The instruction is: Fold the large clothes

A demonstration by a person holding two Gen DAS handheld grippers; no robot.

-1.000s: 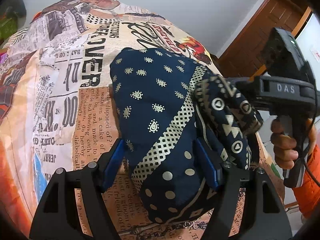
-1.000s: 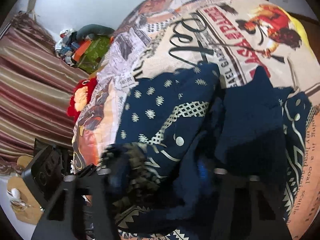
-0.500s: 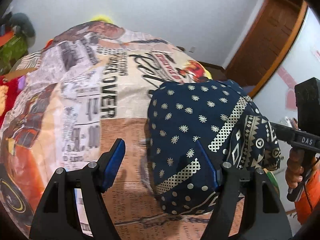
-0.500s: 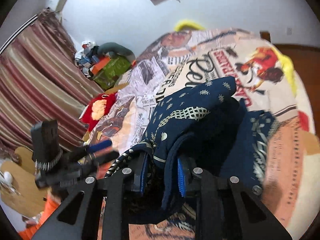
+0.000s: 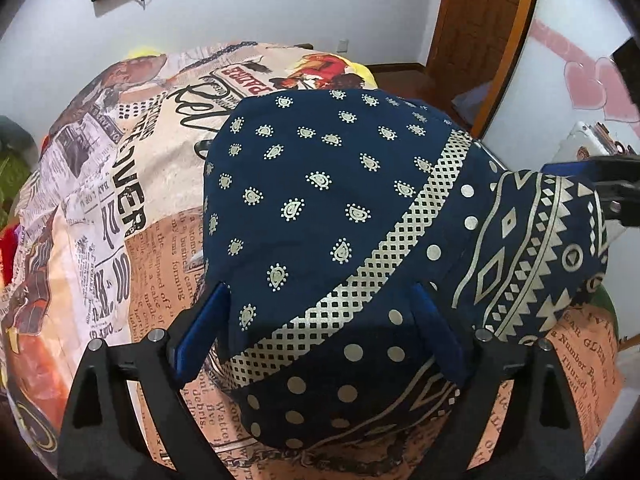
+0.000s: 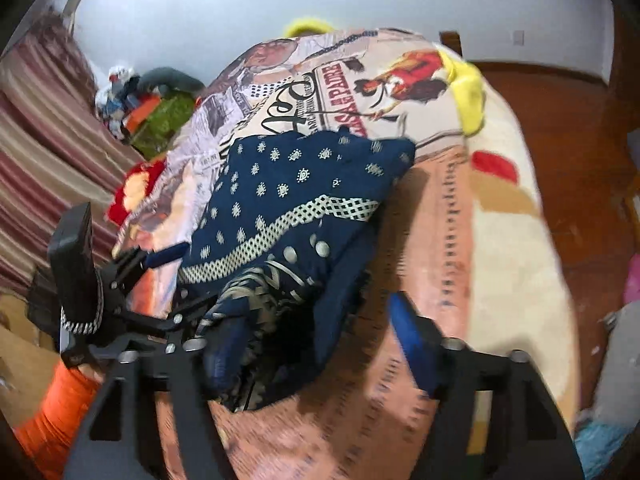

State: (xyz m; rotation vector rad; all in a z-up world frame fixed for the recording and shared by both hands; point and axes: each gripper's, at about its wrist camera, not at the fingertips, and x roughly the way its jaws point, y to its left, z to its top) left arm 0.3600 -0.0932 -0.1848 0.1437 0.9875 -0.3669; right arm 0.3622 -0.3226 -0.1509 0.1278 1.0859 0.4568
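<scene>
A navy garment with white paisley dots, a checkered band and a geometric border point(image 5: 328, 216) lies folded in a bundle on the newspaper-print bedspread point(image 5: 120, 216); it also shows in the right wrist view point(image 6: 288, 208). My left gripper point(image 5: 320, 332) is open, its blue pads either side of the bundle's near end, which drapes over the gap. My right gripper point(image 6: 320, 344) is open; its left finger point(image 6: 224, 356) touches the patterned edge of the cloth, its right finger point(image 6: 412, 344) stands over bare bedspread. It appears at the right edge of the left wrist view point(image 5: 592, 184).
The bedspread point(image 6: 440, 216) covers a bed with a yellow pillow point(image 6: 468, 92) at its far end. Striped curtains point(image 6: 44, 168) and a pile of clutter point(image 6: 148, 108) stand to the left. A wooden door point(image 5: 480, 32) and wooden floor point(image 6: 568, 132) lie to the right.
My right gripper has opened and let go of the garment's patterned edge. The bundle has settled on the bed. My left gripper has closed in around its near end.
</scene>
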